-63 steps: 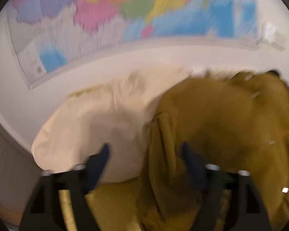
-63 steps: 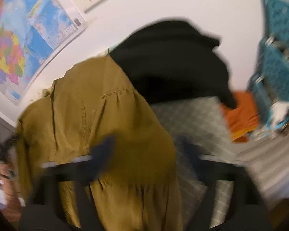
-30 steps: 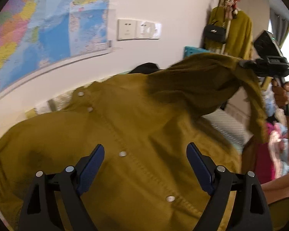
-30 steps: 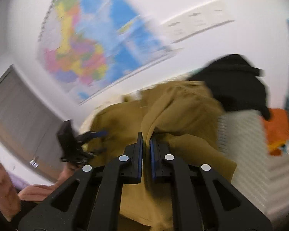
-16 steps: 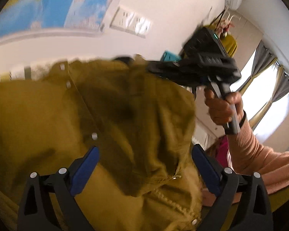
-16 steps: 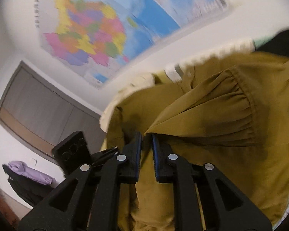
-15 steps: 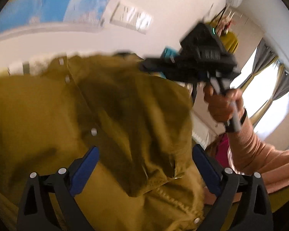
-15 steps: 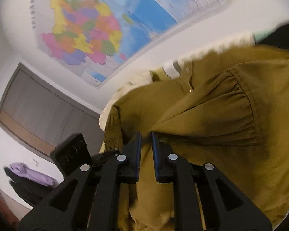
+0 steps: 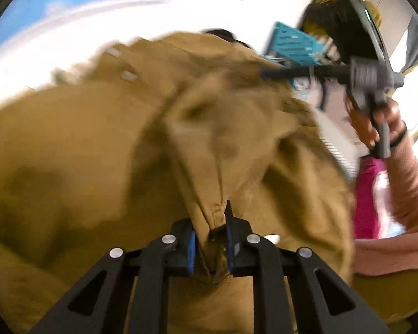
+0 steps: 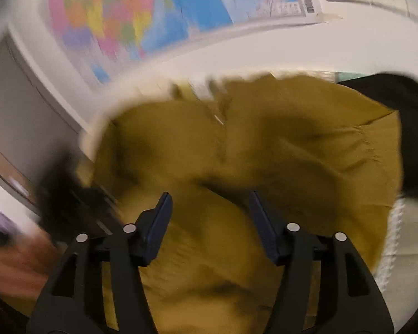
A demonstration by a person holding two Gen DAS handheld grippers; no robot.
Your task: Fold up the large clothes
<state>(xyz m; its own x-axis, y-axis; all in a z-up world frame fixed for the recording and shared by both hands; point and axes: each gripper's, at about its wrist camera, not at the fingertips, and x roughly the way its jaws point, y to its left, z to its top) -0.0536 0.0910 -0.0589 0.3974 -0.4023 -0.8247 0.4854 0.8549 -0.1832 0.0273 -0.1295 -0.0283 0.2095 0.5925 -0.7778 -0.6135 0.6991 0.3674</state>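
Mustard shirt [image 9: 103, 144] hem pinched (left gripper [image 9: 209, 239]); right gripper [image 10: 209, 220] agape

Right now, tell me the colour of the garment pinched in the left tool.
Mustard yellow-brown garment, shown best in the left wrist view.

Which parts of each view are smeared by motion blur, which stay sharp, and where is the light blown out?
Left wrist view: the mustard garment is smeared, the left gripper sharp, and the window at right blown out. Right wrist view: the wall map and garment blur, the right gripper stays crisp.
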